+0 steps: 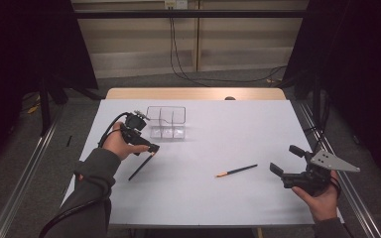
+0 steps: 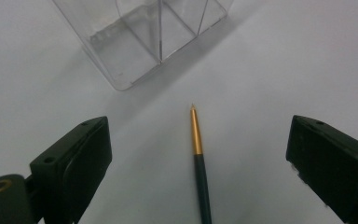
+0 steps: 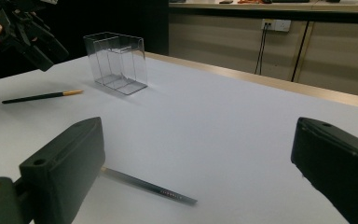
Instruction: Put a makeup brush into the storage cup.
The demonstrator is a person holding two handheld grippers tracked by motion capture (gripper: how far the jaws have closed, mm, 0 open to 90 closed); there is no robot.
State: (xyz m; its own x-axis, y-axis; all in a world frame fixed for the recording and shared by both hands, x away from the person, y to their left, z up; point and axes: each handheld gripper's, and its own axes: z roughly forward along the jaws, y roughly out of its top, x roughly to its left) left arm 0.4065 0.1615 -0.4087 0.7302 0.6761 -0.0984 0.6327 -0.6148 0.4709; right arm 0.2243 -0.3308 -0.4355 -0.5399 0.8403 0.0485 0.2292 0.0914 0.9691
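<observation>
Nearest us, at the desk's near right edge, a hand holds the right claw [image 1: 288, 159], black matte plastic with a grey three-cornered plate on top; its jaws stand wide apart, gripping nothing. Just left of it lies a slim dark pen with a gold tip [image 1: 236, 170], flat on the surface. At the left, a grey-sleeved arm holds the left claw [image 1: 151, 147], jaws also wide apart, hovering over a second dark pen with a gold tip [image 2: 199, 163] that lies flat, its tip pointing toward a clear box [image 1: 166, 122]. That box is see-through hard plastic, rectangular, split by thin walls into compartments, standing upright toward the far left. The desk [image 1: 228, 134] is smooth, pale and matte, with a wooden far edge. Beyond we see grey floor, beige wall panels, hanging cables and dark curtains.
</observation>
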